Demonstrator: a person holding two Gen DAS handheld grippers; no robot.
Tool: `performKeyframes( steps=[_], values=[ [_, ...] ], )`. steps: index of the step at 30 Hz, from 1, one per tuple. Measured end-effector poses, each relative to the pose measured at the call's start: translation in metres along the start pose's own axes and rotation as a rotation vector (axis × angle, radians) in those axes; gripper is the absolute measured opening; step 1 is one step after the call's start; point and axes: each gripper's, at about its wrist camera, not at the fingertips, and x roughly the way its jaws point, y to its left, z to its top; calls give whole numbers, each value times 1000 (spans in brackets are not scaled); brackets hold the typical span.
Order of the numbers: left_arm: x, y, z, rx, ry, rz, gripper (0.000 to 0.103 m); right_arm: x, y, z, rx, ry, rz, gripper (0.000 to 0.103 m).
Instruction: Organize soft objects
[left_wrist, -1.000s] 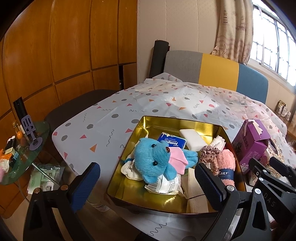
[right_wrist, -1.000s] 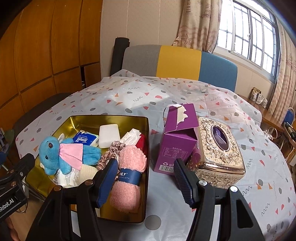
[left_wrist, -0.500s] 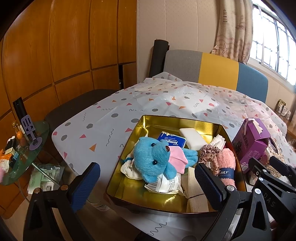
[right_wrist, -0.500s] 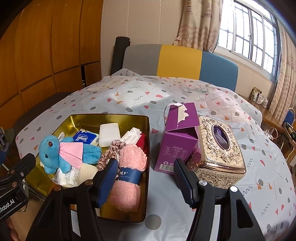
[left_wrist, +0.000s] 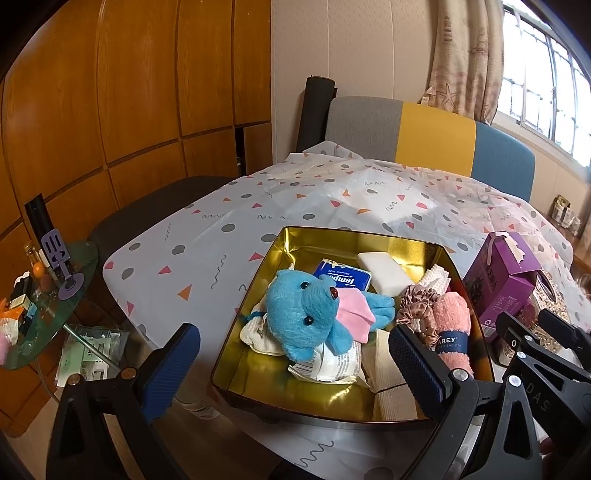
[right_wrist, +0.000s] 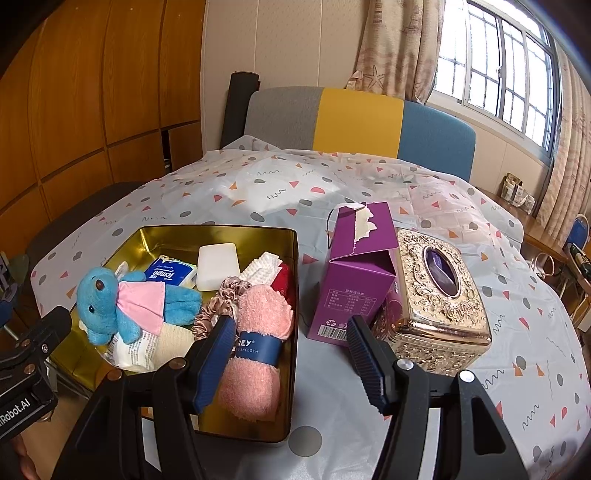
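A gold tin (left_wrist: 369, 236) (right_wrist: 288, 369) on the table holds several soft things: a blue plush toy (left_wrist: 306, 314) (right_wrist: 110, 302) with a pink scarf, a rolled pink cloth (left_wrist: 452, 325) (right_wrist: 255, 354), a brown scrunchie (right_wrist: 218, 302), a blue tissue pack (left_wrist: 343, 278) (right_wrist: 170, 273) and a white pad (right_wrist: 217, 266). My left gripper (left_wrist: 295, 369) is open in front of the tin's near edge, nothing between its fingers. My right gripper (right_wrist: 291, 362) is open above the tin's right rim, holding nothing.
A purple carton (right_wrist: 354, 280) (left_wrist: 502, 284) with a torn top stands right of the tin, with an ornate gold tissue box (right_wrist: 439, 299) beside it. A chair with a grey, yellow and blue back (right_wrist: 354, 122) is behind the table. A small glass side table (left_wrist: 40, 295) with clutter is on the left.
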Motion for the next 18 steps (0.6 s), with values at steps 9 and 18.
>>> performKeyframes(
  steps=[9,18],
  values=[
    [1,-2,0,15,3,-2,103,1,0,-1,-3,4,-1,64],
    [0,-1,-1,24,-9,0,98,1,0,-2,-4,-2,-5,64]
  ],
)
